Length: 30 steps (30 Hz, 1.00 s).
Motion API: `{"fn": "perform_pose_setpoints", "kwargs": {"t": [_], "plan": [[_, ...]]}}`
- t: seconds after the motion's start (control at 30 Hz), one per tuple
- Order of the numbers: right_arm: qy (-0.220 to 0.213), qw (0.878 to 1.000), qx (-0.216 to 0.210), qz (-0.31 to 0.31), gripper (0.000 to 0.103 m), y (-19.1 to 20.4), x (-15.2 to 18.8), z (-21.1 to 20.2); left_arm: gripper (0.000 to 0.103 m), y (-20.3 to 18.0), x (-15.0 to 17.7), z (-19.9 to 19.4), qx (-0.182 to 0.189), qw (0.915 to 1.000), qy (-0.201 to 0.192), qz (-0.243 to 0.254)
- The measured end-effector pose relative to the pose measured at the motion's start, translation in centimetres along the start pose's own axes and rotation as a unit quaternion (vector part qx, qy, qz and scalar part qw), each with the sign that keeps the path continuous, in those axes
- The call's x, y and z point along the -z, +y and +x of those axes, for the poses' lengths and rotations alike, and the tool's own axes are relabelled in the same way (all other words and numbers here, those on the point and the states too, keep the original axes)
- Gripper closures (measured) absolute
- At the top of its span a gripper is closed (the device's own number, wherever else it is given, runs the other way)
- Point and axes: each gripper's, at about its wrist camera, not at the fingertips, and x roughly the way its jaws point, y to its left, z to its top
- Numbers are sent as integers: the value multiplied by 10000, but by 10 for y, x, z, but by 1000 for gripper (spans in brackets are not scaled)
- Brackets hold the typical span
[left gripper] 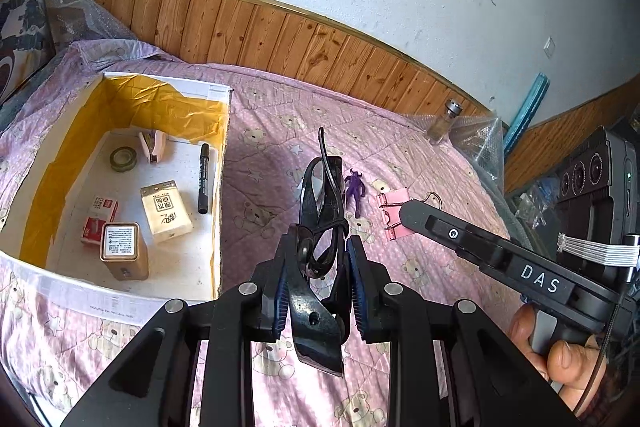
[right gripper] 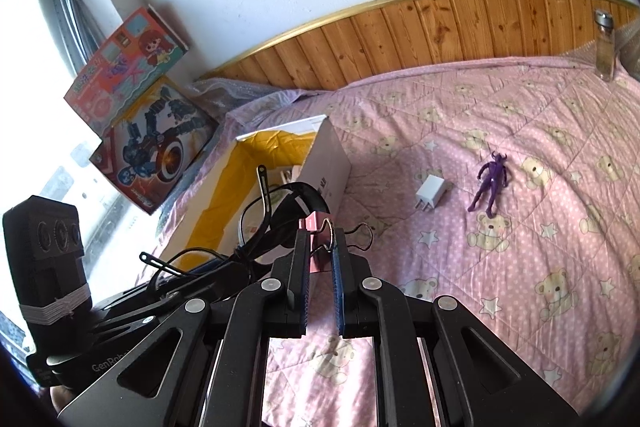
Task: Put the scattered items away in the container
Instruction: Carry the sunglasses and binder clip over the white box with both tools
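Quilt (right gripper: 520, 131) open rightward; left tongs (left gripper: 316, 267) grip sunglasses (left gripper: 324, 195) beside box (left gripper: 222, 163) rim.

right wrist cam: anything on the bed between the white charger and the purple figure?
Nothing. In the right wrist view only bare pink quilt lies between the white charger and the purple figure; they lie apart.

Glossy black plastic glasses (left gripper: 320, 195), quilted cloth bedspread (left gripper: 280, 115)

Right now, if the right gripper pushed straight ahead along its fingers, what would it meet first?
The pink binder clip, already between the right gripper's fingers. Beyond it, probably the white box's wall, though depth is unclear.
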Motion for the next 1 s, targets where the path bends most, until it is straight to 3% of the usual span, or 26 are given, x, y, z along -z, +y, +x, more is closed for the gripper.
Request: {"fn": "perform_pose_setpoints", "kwargs": {"t": [0.4, 1.0], "plan": [[89, 9985, -283, -464, 93, 50, -22, 22, 76, 31, -19, -24, 60, 9992, -271, -271], [359, 9917, -751, -980, 93, 103, -64, 73, 76, 102, -60, -50, -419, 9948, -623, -683]]}}
